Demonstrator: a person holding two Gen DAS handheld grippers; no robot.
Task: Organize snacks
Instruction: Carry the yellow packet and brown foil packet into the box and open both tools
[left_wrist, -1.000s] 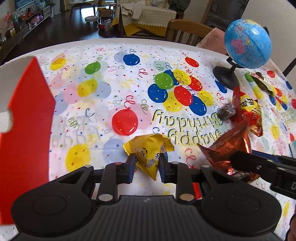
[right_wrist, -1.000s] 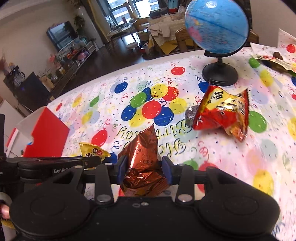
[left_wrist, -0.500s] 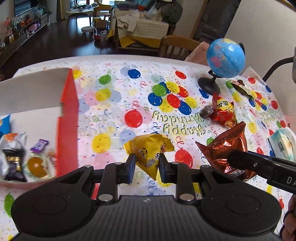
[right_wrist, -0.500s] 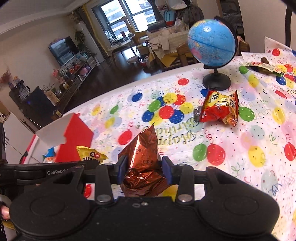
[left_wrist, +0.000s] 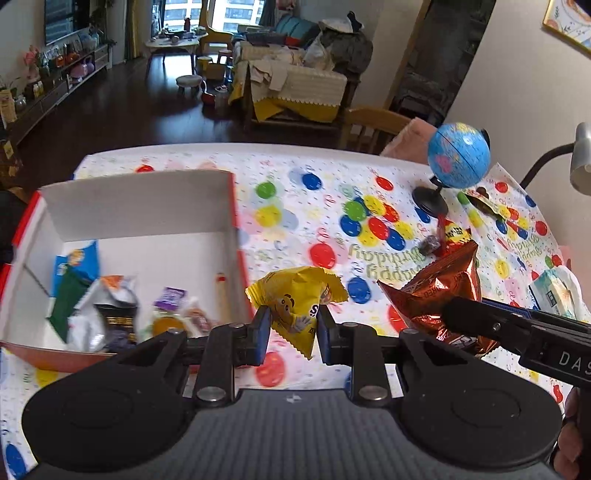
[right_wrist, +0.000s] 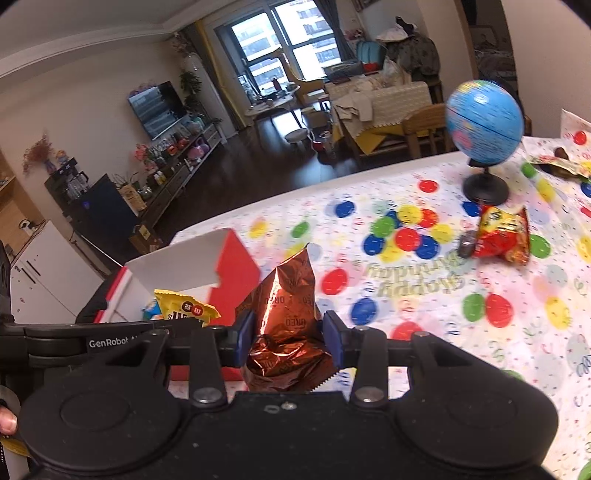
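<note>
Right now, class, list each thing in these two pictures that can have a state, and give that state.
left hand-held gripper: shut on yellow candy bag, held off the table
right hand-held gripper: shut on copper Oreo packet, lifted
red box: open, snacks inside
red chip bag: lying on the tablecloth
globe: upright on its stand

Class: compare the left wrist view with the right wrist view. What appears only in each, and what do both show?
Only the left wrist view shows the box's inside, with snacks lying in it, and a tissue pack. Only the right wrist view shows the television. Both show the yellow packet in the left gripper, the brown packet in the right gripper, the globe and the red packet.
</note>
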